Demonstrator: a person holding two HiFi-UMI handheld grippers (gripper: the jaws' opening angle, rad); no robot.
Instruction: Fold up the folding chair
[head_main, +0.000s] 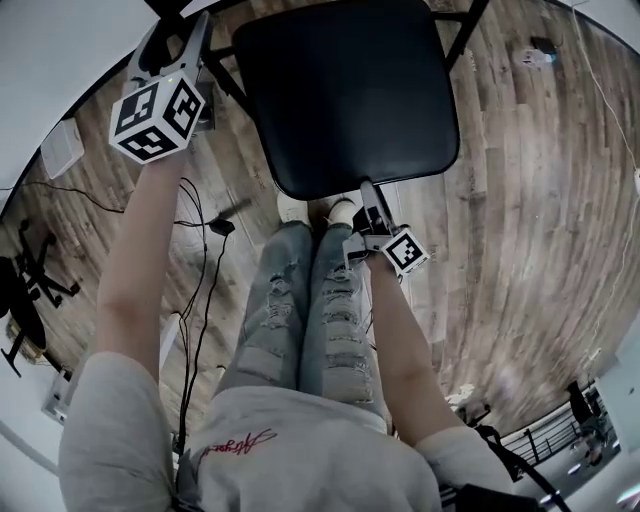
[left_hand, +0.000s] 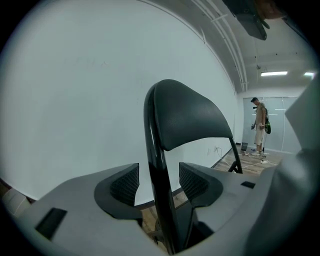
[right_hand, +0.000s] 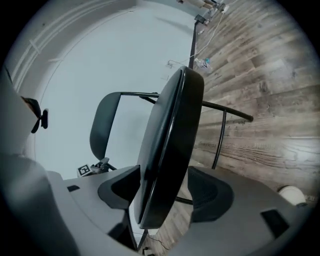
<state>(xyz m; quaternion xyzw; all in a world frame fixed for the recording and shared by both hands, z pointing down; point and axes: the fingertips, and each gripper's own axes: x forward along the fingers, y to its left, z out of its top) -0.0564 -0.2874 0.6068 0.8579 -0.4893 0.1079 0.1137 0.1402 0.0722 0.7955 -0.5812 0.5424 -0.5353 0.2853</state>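
Observation:
The black folding chair stands open in front of me, its seat at the top of the head view. My left gripper is at the chair's back on the left. In the left gripper view the black frame tube below the backrest runs between the open left gripper, with a gap to each pad. My right gripper is at the seat's front edge. In the right gripper view the seat's edge lies between the open right gripper, and the pads do not press on it.
My legs and white shoes are just below the seat on the wooden floor. Cables trail at the left beside a white box. A white wall is behind the chair, and a person stands far off.

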